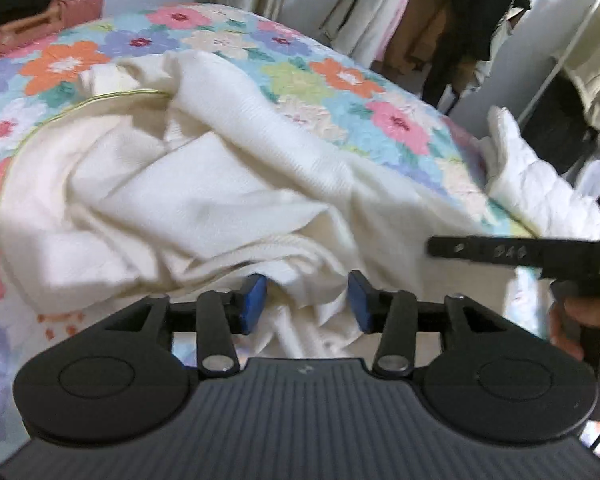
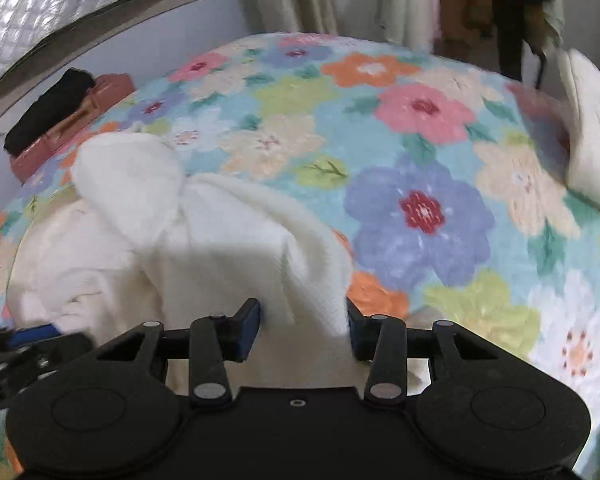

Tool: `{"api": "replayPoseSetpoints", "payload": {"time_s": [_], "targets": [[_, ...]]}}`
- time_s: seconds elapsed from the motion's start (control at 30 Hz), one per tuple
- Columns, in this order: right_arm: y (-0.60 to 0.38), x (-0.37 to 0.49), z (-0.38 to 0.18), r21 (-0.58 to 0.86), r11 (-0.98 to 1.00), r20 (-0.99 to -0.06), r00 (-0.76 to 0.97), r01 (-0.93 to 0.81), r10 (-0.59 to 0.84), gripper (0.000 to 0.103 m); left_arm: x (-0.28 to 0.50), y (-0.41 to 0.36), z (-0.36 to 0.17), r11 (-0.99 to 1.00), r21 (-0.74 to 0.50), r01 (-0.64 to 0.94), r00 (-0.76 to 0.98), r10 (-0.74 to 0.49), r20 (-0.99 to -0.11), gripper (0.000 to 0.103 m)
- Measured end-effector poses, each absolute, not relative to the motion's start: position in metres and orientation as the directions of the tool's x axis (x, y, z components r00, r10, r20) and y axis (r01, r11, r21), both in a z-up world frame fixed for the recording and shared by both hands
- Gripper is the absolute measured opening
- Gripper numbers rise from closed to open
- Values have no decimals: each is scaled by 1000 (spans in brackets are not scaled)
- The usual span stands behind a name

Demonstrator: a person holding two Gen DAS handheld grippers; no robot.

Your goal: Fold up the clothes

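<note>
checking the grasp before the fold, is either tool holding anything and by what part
Both tools stand open around folds of the cream garment: left tool and right tool. Neither visibly clamps it.

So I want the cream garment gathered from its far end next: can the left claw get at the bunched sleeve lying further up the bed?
Probably yes: the left claw is open, and only cream garment lies before the bunched sleeve.
</note>
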State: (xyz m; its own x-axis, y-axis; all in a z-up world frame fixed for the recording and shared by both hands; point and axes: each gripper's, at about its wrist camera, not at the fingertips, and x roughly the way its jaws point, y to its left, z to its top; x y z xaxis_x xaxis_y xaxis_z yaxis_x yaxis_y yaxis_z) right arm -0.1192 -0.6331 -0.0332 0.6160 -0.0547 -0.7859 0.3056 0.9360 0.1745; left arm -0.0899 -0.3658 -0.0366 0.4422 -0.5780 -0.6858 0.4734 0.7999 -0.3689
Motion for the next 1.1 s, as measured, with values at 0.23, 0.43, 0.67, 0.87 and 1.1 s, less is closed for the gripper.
{"api": "replayPoseSetpoints", "payload": {"time_s": [0.23,0.43,0.67,0.87,1.1], "targets": [[-636,-118,-20,275,914,-736,677,297,2,54,-73,-347,-27,854,-333,400,518,-511,-686,57],[-608,-106,-19,284,943,-703,707,173,82,64,-42,-340,-9,872,-308,381,568,-484,-666,65],[-596,-88,-35,363,917,-665,735,165,131,70,14,-375,-3,874,-291,389,558,-475,-681,69],[-584,-76,-41,310,947,-659,736,80,154,73,65,-396,-18,913,-258,317,576,-402,-712,86],[-577,-75,-60,300,954,-673,710,8,206,73,67,-415,-39,905,-172,390,567,-383,-729,10]]}}
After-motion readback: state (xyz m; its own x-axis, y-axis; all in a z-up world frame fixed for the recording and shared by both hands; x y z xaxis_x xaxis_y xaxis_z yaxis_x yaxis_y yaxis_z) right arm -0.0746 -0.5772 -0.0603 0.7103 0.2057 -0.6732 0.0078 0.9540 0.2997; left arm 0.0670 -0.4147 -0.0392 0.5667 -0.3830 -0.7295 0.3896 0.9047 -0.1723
